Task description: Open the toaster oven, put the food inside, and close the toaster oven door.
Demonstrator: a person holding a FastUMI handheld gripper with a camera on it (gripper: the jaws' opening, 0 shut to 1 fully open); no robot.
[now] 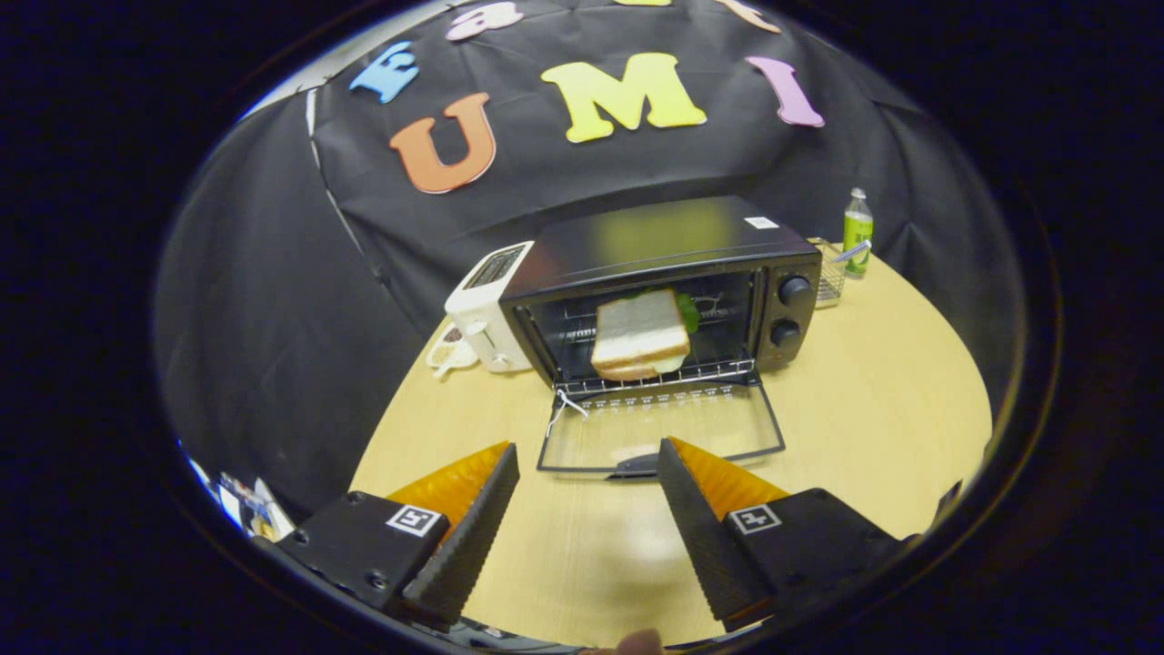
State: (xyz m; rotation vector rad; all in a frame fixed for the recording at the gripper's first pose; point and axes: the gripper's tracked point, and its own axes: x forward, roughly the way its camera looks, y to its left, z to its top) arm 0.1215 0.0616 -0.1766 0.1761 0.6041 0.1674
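One toaster oven (668, 291) stands on my bench (873, 409) at twelve o'clock from my tool (588, 464), well beyond the fingertips. Its door (659, 435) is dropped flat toward me, the handle edge lying just ahead of my right finger (700, 518). One sandwich (639, 347) sits inside on the wire rack, tilted, with something green showing at its back right corner. Two knobs (789, 311) are stacked on the oven's right panel. A white tie or string (564, 405) hangs at the door's left hinge corner.

My tool is spread wide with nothing between the fingers, only bare bench.

At eleven o'clock of the oven, touching or just beside its left wall, stands one white slot toaster (482, 305), with a small patterned dish (447, 350) near its foot. At two o'clock, behind the oven's right side, there is one green bottle (857, 232) with a small wire basket (829, 273) beside it. Nothing stands between my fingers and the open door.

The bench is pale wood with a rounded edge. Black cloth walls (273, 300) close in behind and to the left.
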